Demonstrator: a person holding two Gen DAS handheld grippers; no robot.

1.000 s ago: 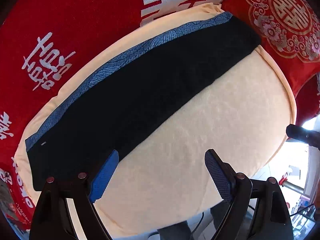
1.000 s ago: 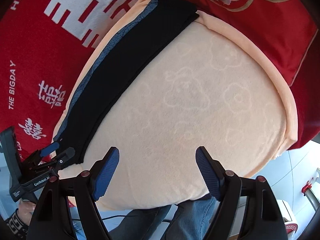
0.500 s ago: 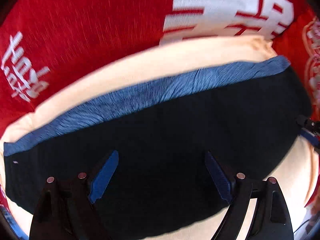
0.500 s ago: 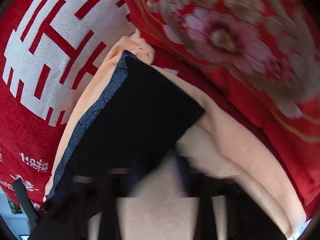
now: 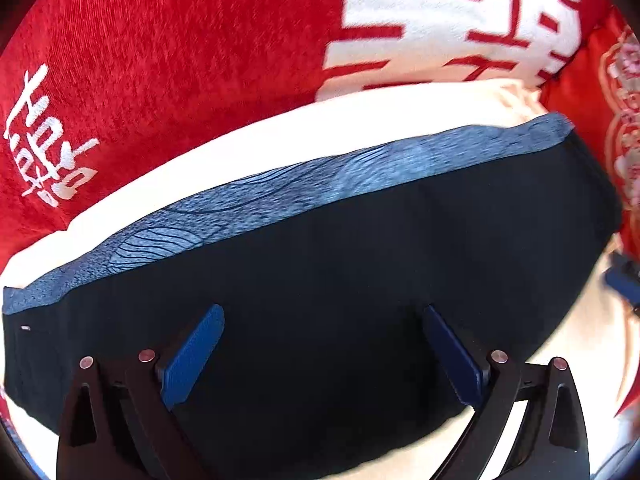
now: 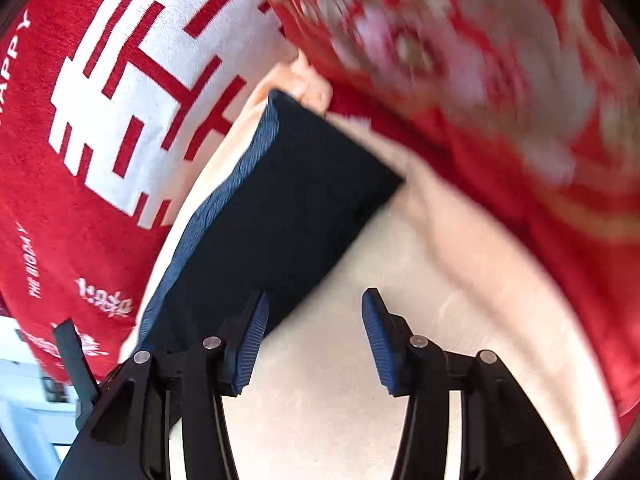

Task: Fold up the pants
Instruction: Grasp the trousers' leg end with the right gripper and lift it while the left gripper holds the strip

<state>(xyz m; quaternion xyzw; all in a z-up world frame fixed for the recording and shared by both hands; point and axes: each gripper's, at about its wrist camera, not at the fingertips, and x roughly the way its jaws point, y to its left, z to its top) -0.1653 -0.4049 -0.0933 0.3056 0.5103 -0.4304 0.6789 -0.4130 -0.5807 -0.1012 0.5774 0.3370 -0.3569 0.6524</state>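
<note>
The pants (image 5: 340, 280) lie as a long dark strip, already folded lengthwise it seems, across a pale cream blanket (image 5: 240, 160) spread on red bedding (image 5: 160, 60) with white lettering. A blue-grey patterned band runs along their far edge.

The left gripper (image 5: 324, 356) hangs right over the middle of the strip, its jaws opening to nearly their widest, with only dark cloth below them and nothing pinched. The right gripper (image 6: 314, 340) sits at the near edge of the pants (image 6: 288, 208), not far from their squared-off end; its jaws are opening too, about halfway, and the left pad overlaps the hem while the right one is over bare blanket (image 6: 400, 280). The picture is blurred there, so I cannot say whether that pad touches the cloth.

What could go wrong from here:
- The blanket is soft and loose, so jaws closing low at the hem could catch it together with the pants and drag both.
- The pants are layered; a shallow pinch may take only the top layer and pull the earlier fold apart.
- The left jaws are over flat cloth, away from any edge, so closing there would probably bunch the fabric into a crease.
- A red cushion (image 6: 480, 80) lies close past the end, and the end could brush it when lifted.
</note>
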